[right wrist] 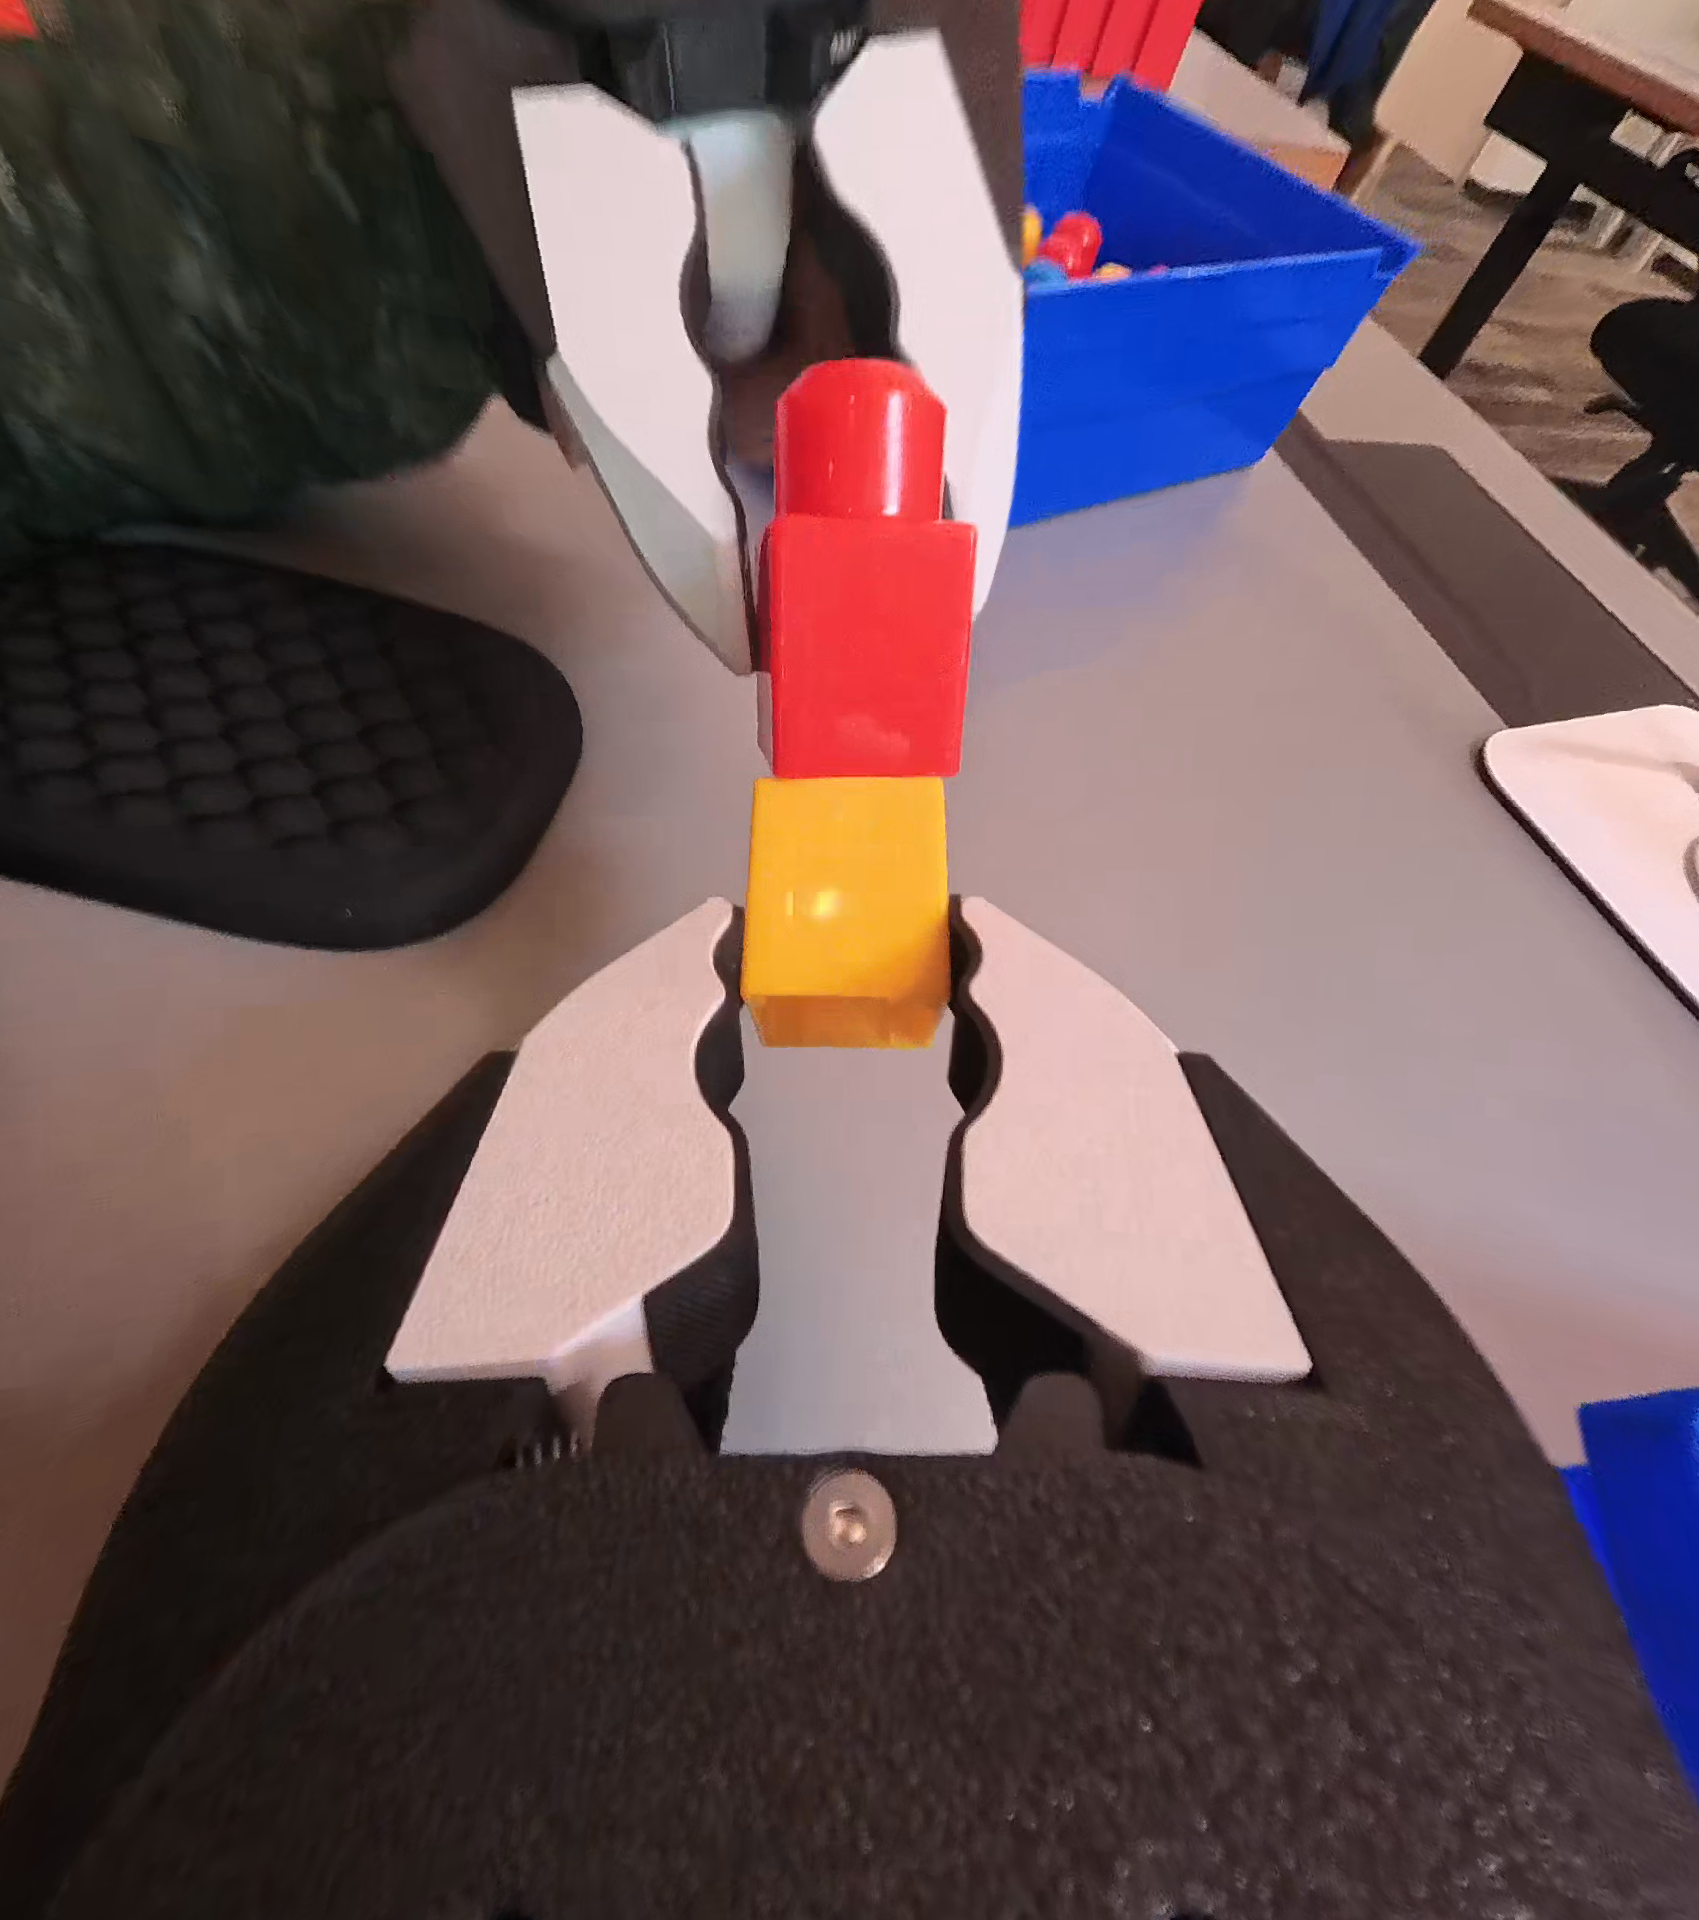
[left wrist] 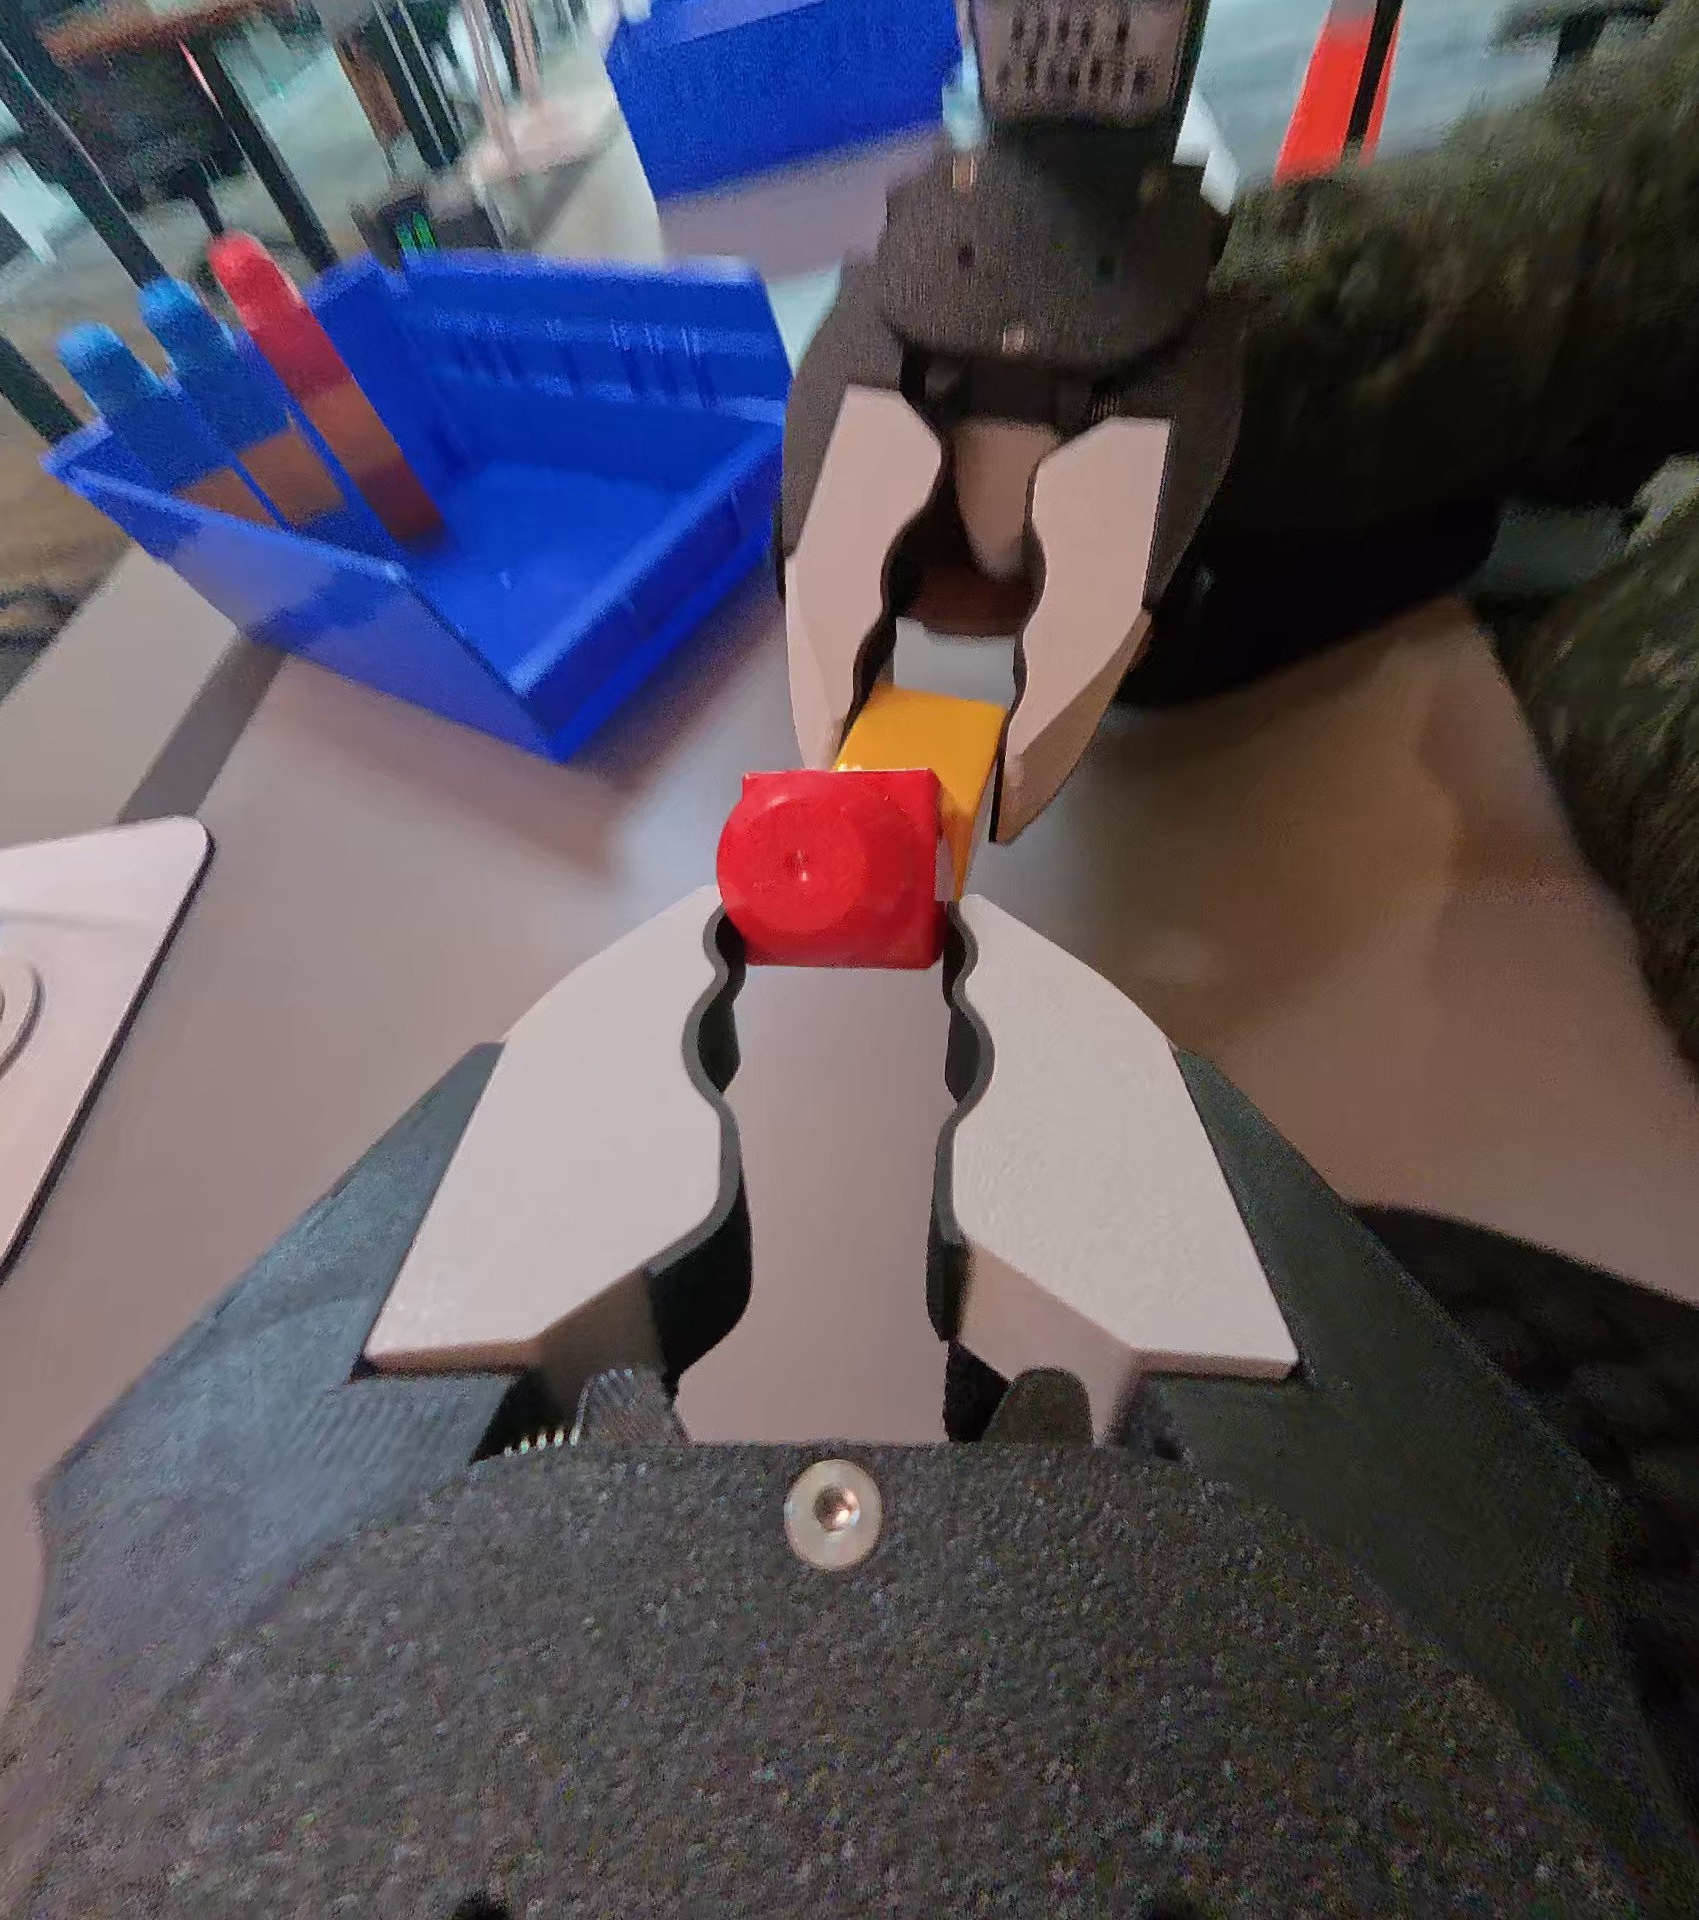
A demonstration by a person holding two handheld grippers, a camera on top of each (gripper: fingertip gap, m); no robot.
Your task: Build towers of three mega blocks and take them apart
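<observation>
I have a two-piece stack held in the air above the grey tabletop (right wrist: pixel 1240 831), pinched from both ends. My left gripper (left wrist: pixel 840 920) is clamped on the glossy red plastic mega block (left wrist: pixel 829 868), its single round stud pointing back at the left wrist camera. My right gripper (right wrist: pixel 845 935) is clamped on the yellow square plastic mega block (right wrist: pixel 840 914), whose hollow underside faces the right wrist camera. The two blocks sit joined end to end, red stud-side away from yellow, with the seam between them lying in the open gap between the two sets of fingertips.

I judge these blocks to be light, rigid hollow shells with slick, shiny walls, so the hold depends on squeeze across flat opposite faces rather than on any give in the plastic. The flat sides are the right place to grip; the rounded stud would roll out. The joint is a friction fit, so pulling straight along the stack's axis should part them, while a twist risks one block skating out of the pads.

A blue plastic bin (right wrist: pixel 1188 343) with loose blocks stands beyond, and another blue bin (left wrist: pixel 512 540) shows in the left wrist view.
</observation>
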